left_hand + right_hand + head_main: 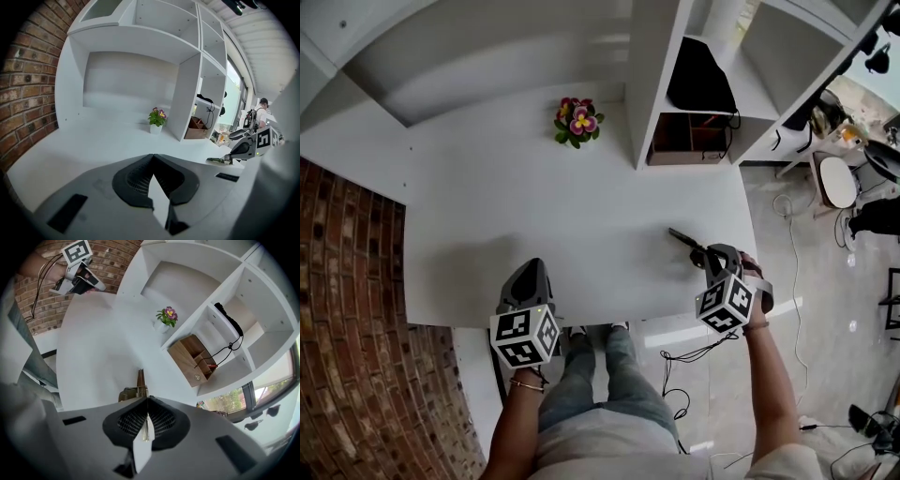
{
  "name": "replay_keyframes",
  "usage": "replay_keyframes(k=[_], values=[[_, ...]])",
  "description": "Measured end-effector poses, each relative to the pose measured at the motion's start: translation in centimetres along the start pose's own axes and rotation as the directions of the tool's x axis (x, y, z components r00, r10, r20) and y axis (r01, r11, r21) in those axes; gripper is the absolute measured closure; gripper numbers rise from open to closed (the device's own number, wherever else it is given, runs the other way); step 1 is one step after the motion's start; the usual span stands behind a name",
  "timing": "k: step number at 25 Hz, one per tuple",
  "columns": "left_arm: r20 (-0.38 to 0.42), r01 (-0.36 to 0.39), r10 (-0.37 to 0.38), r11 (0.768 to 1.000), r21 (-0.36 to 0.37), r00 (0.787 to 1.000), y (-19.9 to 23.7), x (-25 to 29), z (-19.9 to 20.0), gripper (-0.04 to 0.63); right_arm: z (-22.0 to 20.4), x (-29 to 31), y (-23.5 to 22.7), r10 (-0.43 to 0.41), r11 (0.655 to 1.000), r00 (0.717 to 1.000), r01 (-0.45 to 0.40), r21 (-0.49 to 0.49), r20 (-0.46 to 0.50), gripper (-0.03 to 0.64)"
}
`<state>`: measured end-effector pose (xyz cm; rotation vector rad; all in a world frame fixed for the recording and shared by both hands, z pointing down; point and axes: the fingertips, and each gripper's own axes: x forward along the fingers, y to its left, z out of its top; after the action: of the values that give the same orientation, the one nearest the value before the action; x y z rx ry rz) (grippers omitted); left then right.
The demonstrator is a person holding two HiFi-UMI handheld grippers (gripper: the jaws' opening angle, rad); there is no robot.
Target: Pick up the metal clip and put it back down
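Jaws of the right gripper point(705, 255) are clamped on the metal clip point(682, 236), which juts out ahead of them above the white table point(487, 187); whether it touches the top is unclear. From the left gripper point(532, 267), the jaws are pressed together with nothing between them, a potted flower point(157, 121) far ahead, and the clip off to their right. Through the right gripper view, the clip's handle sits pinched between the pads, its body pointing straight forward, and a wooden box point(194, 362) stands ahead and to the right.
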<state>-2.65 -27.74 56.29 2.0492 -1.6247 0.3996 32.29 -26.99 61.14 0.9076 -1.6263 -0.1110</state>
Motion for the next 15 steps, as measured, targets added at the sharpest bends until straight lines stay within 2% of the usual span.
replay_keyframes(k=[8, 12, 15], values=[[0.053, -0.016, 0.016, 1.0, 0.009, 0.998, 0.5, -0.9, 2.6, 0.584, 1.6, -1.6, -1.4, 0.019, 0.987, 0.998, -0.03, 0.158, 0.065, 0.609], [0.086, -0.015, 0.014, 1.0, 0.012, 0.996, 0.7, -1.4, 4.2, 0.584, 3.5, -3.4, -2.1, 0.005, 0.961, 0.992, -0.04, 0.275, 0.126, 0.609], [0.116, -0.004, 0.003, 1.0, 0.013, 0.993, 0.6, -1.8, 5.6, 0.584, 5.7, -5.3, -2.8, -0.029, 0.928, 0.981, -0.045, 0.37, 0.192, 0.611]])
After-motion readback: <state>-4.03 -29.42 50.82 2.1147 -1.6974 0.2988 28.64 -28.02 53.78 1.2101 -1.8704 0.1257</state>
